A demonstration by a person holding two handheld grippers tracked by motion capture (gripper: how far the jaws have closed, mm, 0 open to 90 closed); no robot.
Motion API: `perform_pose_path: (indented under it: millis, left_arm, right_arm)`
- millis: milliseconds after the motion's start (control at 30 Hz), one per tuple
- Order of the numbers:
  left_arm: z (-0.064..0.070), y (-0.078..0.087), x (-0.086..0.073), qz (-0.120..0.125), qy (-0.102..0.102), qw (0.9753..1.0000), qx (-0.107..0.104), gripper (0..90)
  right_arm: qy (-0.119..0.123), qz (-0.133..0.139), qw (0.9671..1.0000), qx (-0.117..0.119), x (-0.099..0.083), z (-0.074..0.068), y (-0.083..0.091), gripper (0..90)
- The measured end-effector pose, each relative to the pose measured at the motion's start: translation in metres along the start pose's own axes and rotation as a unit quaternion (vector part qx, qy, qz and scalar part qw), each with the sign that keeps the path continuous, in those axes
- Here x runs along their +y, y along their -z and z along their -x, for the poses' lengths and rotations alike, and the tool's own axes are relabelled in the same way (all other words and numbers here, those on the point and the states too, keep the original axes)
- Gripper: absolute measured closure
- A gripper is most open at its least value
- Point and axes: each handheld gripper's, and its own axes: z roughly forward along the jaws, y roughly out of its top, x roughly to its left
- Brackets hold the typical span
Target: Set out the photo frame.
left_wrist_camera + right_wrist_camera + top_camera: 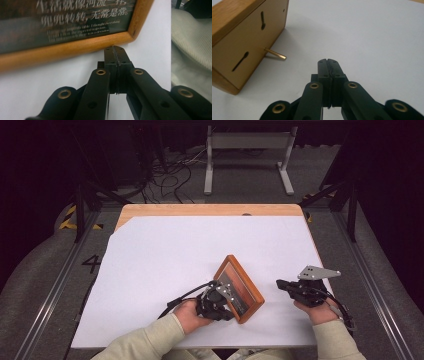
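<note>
A wooden picture frame stands tilted on the white sheet; its glass front carries white text over a dark picture. In the right gripper view I see its plain wooden back with keyhole slots and a brass peg propping it. My left gripper is shut, its tips at the frame's lower front edge near a corner, holding nothing. My right gripper is shut too, a short way behind the frame, tips over bare sheet.
The white sheet covers a wooden table whose far edge shows. A grey metal stand and cables lie on the floor beyond. Dark rails run along both sides.
</note>
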Motion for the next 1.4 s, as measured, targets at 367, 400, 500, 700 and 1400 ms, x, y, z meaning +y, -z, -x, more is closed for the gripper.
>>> perform_pose_path:
  millis: [367, 400, 500, 700, 1400]
  left_arm:
    - [0.003, -0.016, 0.023, 0.008, 0.007, 0.9996, 0.027, 89.6]
    - [0.003, -0.017, 0.024, 0.011, 0.012, 0.9995, 0.027, 89.5]
    - [0.002, -0.02, 0.027, 0.019, 0.019, 0.9992, 0.031, 89.5]
    - [0.001, -0.016, 0.027, 0.025, 0.026, 0.9988, 0.034, 89.5]
    - [-0.009, 0.073, -0.026, 0.108, 0.06, 0.991, 0.052, 85.9]
  right_arm:
    - [0.005, 0.003, 1.0, 0.0, -0.004, -0.005, 0.008, 87.8]
    - [0.006, 0.003, 1.0, -0.002, -0.004, -0.005, 0.009, 87.8]
    - [0.008, 0.007, 0.9999, -0.002, -0.003, -0.005, 0.009, 86.5]
    - [0.008, 0.012, 0.9999, -0.002, -0.001, -0.004, 0.011, 80.7]
    - [0.083, -0.031, 0.987, 0.134, -0.014, -0.059, -0.005, 90.0]
